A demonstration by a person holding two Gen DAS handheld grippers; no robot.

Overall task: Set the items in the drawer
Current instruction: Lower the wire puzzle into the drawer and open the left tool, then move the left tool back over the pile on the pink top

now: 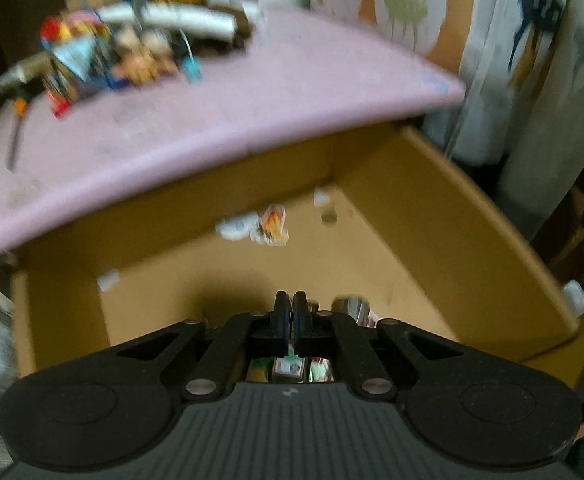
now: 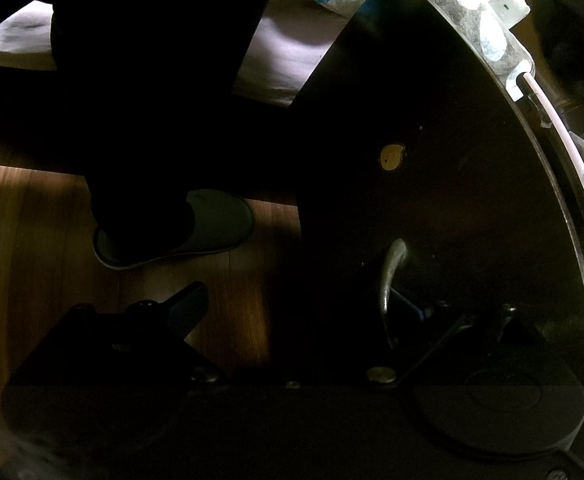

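Observation:
In the left wrist view the brown drawer [image 1: 444, 216] stands pulled out below the pink table top [image 1: 252, 92]. A few small stickers and scraps [image 1: 270, 226] lie on its floor. My left gripper [image 1: 290, 312] hangs over the drawer's near part, shut, and nothing shows between its pads. A shiny item [image 1: 352, 307] and colourful packets [image 1: 288, 368] lie just under it. A pile of toys [image 1: 132, 40] sits on the table top. In the dark right wrist view my right gripper [image 2: 300, 308] is open at the drawer's dark front [image 2: 452, 200], its right finger beside the metal handle [image 2: 392, 276].
A person's dark trouser leg and grey slipper [image 2: 196, 228] stand on the wooden floor [image 2: 32, 240] left of the drawer front. Deer-print curtains [image 1: 532, 40] hang behind the table's right end. A screwdriver [image 1: 18, 120] lies on the table top's left side.

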